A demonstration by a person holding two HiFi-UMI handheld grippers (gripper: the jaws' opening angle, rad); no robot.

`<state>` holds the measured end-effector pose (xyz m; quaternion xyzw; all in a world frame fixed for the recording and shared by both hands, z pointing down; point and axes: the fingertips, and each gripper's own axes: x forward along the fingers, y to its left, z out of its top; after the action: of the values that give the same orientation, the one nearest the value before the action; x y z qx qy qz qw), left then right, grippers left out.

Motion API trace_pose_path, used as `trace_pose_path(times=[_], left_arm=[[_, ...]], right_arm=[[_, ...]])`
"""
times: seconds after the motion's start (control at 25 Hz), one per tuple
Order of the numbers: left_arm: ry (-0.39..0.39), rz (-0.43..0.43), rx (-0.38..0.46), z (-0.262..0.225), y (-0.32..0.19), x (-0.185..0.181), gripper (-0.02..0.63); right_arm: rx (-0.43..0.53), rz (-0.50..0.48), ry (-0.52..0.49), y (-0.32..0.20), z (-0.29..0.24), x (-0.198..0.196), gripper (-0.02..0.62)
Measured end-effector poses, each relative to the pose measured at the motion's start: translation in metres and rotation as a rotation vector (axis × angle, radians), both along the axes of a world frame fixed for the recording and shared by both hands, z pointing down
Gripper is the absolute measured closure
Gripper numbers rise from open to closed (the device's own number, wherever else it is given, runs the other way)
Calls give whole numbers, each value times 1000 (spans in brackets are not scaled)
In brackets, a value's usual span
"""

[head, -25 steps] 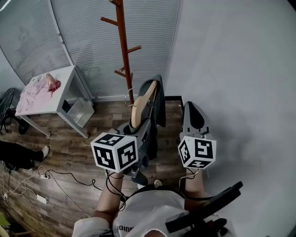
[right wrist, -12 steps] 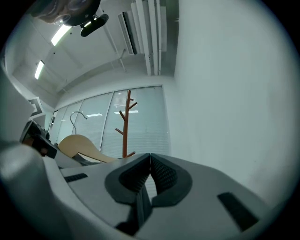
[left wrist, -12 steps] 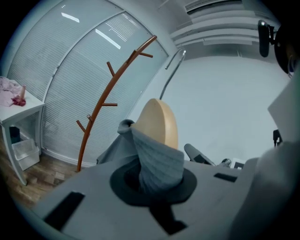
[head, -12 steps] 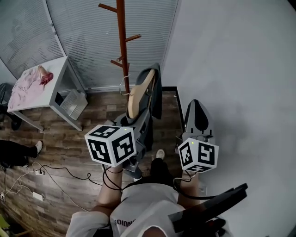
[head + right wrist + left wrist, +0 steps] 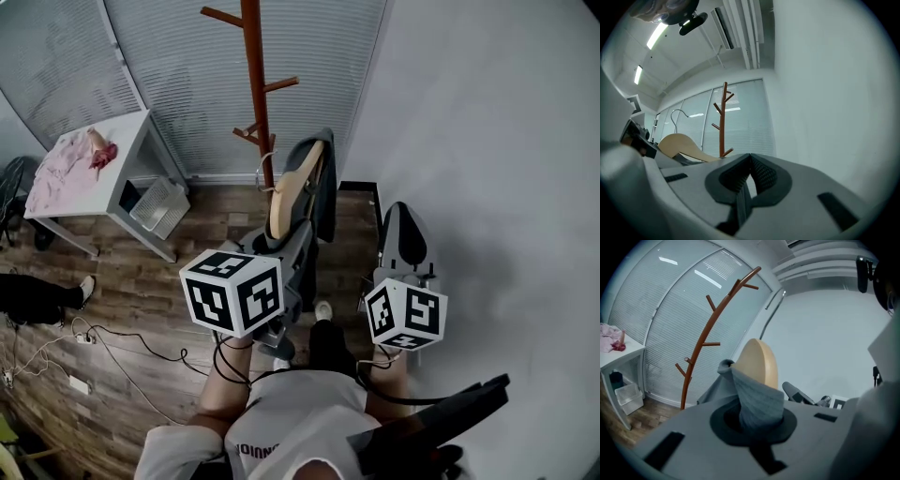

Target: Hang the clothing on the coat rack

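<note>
A brown wooden coat rack stands by the blinds. My left gripper is shut on a dark grey garment draped over a pale wooden hanger. The hanger's metal hook lies close to the rack's lower pegs. In the left gripper view the grey cloth bunches between the jaws, with the hanger behind it and the rack to the left. My right gripper is shut on nothing beside the wall; its pads meet.
A white table at the left carries pink clothing. A plastic basket sits under it. Cables trail over the wood floor, and a person's leg lies at the left edge. A plain wall runs along the right.
The view has swung slightly right and the person's foot has stepped forward. Both grippers keep their pose, and the hanger stays in front of the rack's pole.
</note>
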<state>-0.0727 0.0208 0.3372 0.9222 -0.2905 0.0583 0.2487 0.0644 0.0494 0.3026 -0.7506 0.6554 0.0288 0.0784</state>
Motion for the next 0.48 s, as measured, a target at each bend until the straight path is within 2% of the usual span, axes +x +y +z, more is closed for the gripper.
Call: trace_pose_path(times=[0.24, 0.48], left_arm=[[-29, -27, -4, -1, -39, 31, 588], [-37, -105, -38, 9, -96, 64, 588]], right_arm=[[13, -33, -7, -44, -10, 39, 575], [-17, -54, 37, -102, 1, 81, 575]])
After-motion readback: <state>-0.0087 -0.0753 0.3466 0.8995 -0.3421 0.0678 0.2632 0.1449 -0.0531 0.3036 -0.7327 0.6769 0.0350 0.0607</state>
